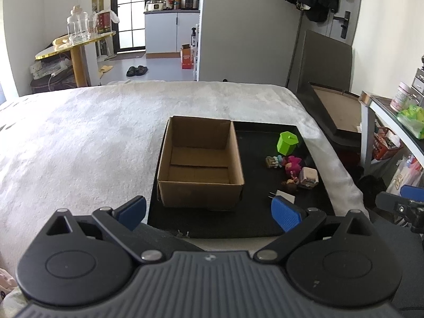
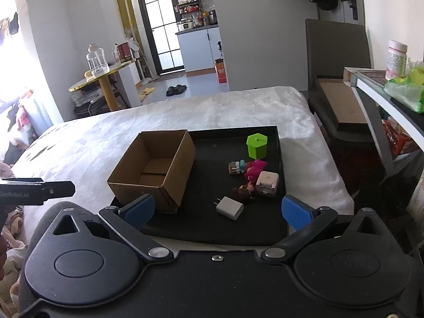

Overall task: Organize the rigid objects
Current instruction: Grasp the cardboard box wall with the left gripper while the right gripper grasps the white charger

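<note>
An open, empty cardboard box (image 1: 200, 159) (image 2: 153, 167) stands on the left part of a black tray (image 1: 254, 217) (image 2: 212, 228) on the bed. To its right lie a green hexagonal container (image 1: 287, 143) (image 2: 257, 146), a small cluster of toy figures (image 1: 290, 168) (image 2: 251, 175), a pinkish-white cube toy (image 1: 308, 176) (image 2: 267, 182) and a white plug adapter (image 1: 285, 195) (image 2: 229, 207). My left gripper (image 1: 209, 213) is open and empty at the tray's near edge. My right gripper (image 2: 218, 210) is open and empty, just short of the adapter.
The white fuzzy bedspread (image 1: 79, 137) (image 2: 238, 106) surrounds the tray. A dark cabinet with a shallow box (image 1: 336, 111) and a cluttered shelf (image 2: 392, 95) stand to the right. The other gripper shows at the view edges (image 1: 402, 204) (image 2: 37, 189).
</note>
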Motion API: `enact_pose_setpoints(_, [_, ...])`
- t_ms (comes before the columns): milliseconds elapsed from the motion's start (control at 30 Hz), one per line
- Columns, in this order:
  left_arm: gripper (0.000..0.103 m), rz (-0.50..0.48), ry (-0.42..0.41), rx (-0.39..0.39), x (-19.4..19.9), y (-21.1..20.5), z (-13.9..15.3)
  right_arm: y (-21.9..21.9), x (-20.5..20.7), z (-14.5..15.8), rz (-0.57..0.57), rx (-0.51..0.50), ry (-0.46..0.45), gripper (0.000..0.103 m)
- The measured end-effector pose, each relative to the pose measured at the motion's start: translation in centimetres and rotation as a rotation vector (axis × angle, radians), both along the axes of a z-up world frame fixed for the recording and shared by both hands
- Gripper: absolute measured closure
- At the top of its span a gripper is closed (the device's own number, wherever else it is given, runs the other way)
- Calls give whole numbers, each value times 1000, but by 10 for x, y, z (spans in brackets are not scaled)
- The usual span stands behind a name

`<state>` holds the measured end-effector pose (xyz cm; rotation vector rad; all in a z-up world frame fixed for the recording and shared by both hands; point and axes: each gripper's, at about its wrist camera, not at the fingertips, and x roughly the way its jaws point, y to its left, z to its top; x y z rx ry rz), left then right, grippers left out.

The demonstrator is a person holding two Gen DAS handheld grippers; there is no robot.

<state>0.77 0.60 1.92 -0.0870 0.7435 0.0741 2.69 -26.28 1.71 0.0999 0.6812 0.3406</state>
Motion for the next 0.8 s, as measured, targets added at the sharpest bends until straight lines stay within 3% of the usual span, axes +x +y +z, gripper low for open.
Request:
enact_pose_setpoints(167, [3,57,14,24,14,11,-4,3,9,-7,4,-7,-2,1])
enact_pose_setpoints(400, [3,123,46,11,30,30,-13,7,23,-23,38,-7,33,11])
enact_pose_setpoints(800, [6,171,71,-1,57,49,-32,13,54,-47,71,-11,88,21])
